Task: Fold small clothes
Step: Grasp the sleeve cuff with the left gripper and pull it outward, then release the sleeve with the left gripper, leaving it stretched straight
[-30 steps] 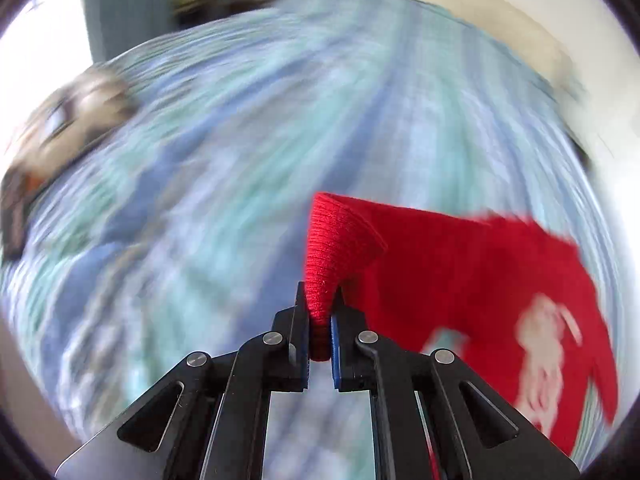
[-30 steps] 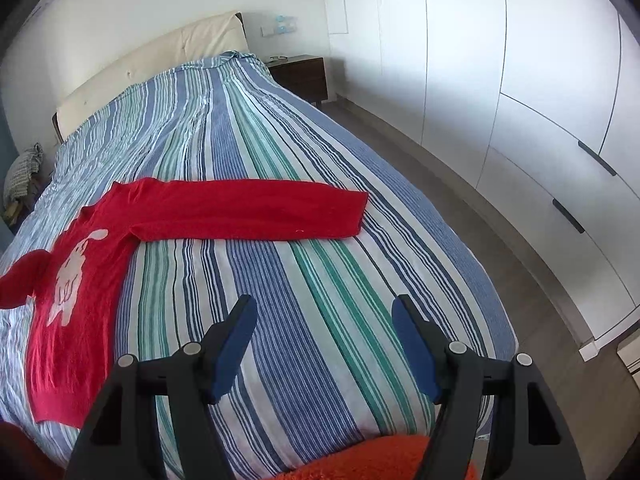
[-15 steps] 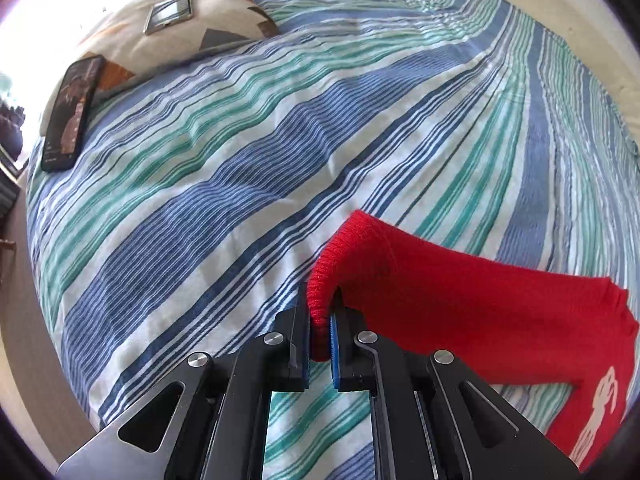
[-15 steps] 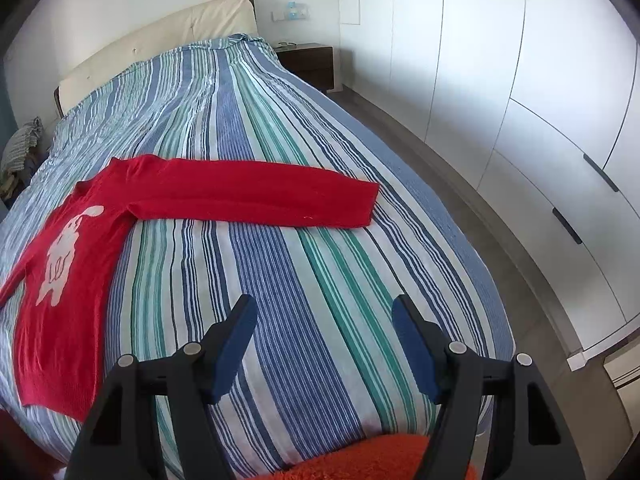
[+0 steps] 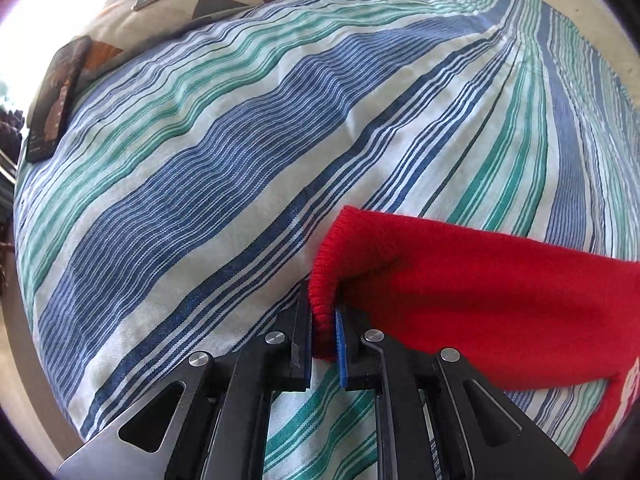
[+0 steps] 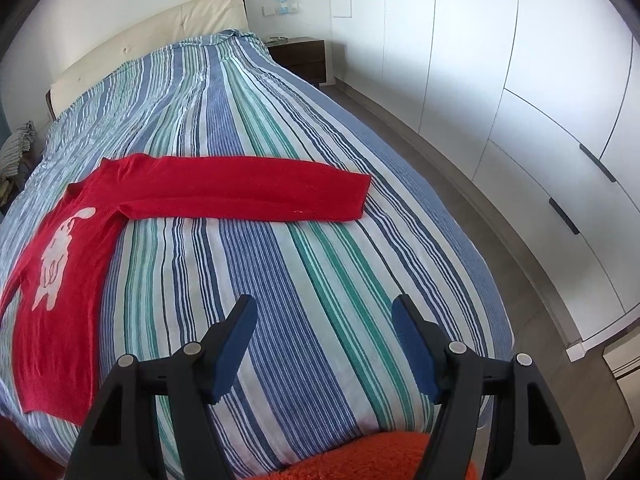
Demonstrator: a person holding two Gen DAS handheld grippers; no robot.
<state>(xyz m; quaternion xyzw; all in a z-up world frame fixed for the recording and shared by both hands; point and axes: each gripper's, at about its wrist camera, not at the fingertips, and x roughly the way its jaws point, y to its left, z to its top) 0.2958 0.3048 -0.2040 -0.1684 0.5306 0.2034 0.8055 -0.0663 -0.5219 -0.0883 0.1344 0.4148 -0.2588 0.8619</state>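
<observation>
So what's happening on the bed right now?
A person with a handheld gripper in each hand is laying a red sweater flat on the striped bedspread. The left gripper has one sleeve cuff between its jaws, which have just been opening, so it looks like a release. The right gripper hangs open over the bed, holding nothing. No fold yet.
</observation>
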